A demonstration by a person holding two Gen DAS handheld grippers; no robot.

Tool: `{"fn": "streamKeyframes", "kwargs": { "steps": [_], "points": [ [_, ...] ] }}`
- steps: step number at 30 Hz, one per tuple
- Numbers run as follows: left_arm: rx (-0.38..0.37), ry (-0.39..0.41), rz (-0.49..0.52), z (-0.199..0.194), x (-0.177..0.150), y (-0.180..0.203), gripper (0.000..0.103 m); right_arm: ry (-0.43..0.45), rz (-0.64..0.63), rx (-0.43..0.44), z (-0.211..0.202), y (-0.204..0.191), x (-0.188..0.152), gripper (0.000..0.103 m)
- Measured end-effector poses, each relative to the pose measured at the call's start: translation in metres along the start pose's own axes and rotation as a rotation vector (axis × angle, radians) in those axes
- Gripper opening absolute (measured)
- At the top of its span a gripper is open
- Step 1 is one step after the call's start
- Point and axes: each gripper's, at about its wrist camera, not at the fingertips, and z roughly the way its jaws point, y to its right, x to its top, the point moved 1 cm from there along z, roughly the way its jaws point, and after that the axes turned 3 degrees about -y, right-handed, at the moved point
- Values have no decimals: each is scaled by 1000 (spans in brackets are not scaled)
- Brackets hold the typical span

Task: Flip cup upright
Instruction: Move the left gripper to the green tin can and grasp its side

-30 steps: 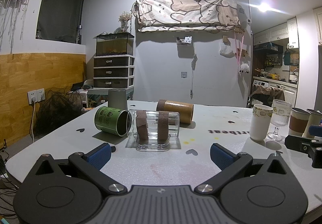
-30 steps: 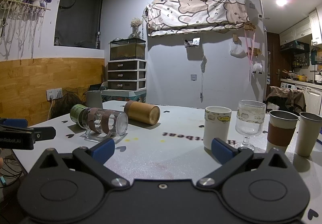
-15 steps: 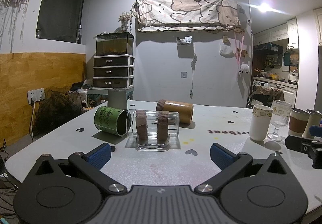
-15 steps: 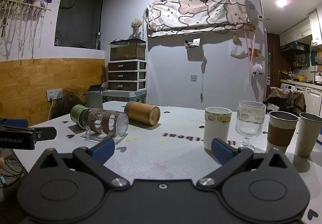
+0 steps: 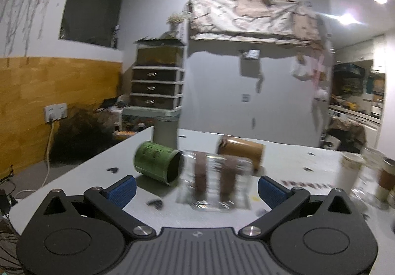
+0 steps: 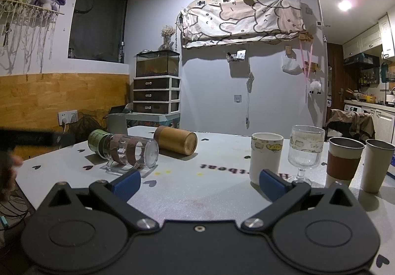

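Both grippers open over the table, cups lying ahead.

The left gripper [image 5: 196, 188] has its jaws wide apart, facing the glass cup [image 5: 214, 179], which lies on its side between the green can [image 5: 158, 165] and the brown tumbler [image 5: 240, 151]. The right gripper [image 6: 199, 182] is also spread, holding nothing; beyond it a white cup [image 6: 266, 155] and goblet [image 6: 305, 152] stand upright on the table [image 6: 197, 191].

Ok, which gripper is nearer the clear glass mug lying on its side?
Left. The left gripper is open right in front of the glass mug, which sits between its fingers' line. The right gripper is farther off, with the mug ahead to its left.
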Motion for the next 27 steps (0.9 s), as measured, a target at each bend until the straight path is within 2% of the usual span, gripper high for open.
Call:
{"fn": "streamKeyframes", "kwargs": {
  "steps": [2,7,9,14,19,22,27],
  "points": [
    [27,-23,-45,20,13,-11,103,-2,1,-2,1,-1,-1,103],
    [90,-68,-275,74,44,-43,103,-10,10,-3,3,-2,-6,103],
    [102,-89,-327,94,53,-51,103,-14,13,-4,4,-1,-8,103],
    [193,-155,-376,144,72,-57,103,-29,18,-11,8,2,-15,103],
    [327,-254,-409,194,74,-62,103,-42,26,-32,9,9,-21,103],
    [355,-322,-461,215,71,-70,102,-48,37,-46,10,16,-24,103],
    [356,-379,-510,230,66,-75,99,-59,52,-70,12,24,-29,103]
  ]
}}
